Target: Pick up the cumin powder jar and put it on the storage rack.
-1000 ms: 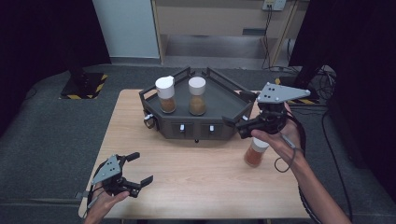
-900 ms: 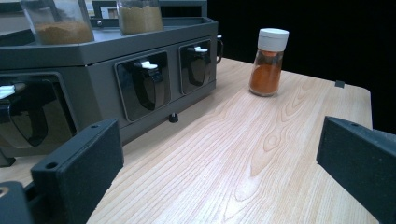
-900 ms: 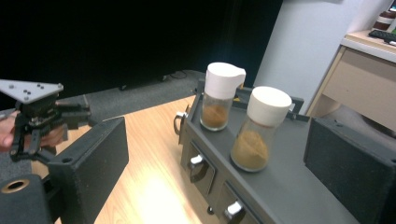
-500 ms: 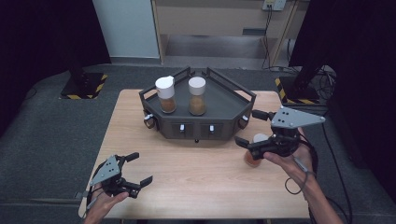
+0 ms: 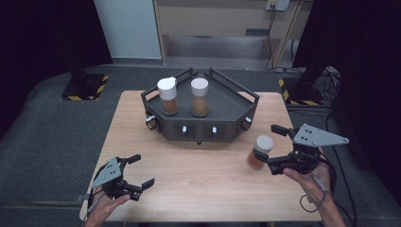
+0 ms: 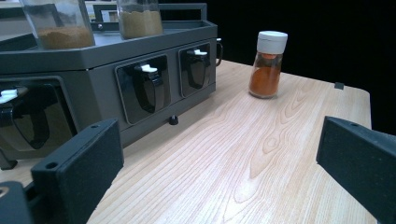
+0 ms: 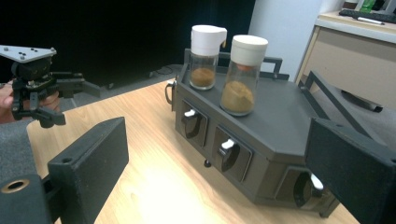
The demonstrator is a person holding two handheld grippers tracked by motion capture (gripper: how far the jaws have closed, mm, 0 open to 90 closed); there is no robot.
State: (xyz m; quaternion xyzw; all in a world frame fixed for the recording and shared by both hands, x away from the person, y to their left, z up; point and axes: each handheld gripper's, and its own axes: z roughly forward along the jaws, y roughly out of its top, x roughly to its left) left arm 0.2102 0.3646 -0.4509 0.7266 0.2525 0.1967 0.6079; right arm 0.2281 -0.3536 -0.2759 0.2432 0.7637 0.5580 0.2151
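Though small and likely light, the spice jar point(image 5: 259, 152) is smooth glass, apt to slip; grip below the cap. It stands just beside the right gripper point(image 5: 274, 149), whose fingers are apart, empty. Left gripper point(image 5: 139, 170) likewise open, well apart.

Left gripper view cropped both rack jars point(image 6: 58, 23) above their powder; lids out of frame. Leftmost dispenser point(image 6: 21, 119) cut off.

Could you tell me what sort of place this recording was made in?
Probably a lab or studio set up for recording: a lone wooden table on grey carpet, black curtains around it, and stand bases with hazard-striped tape on the floor.
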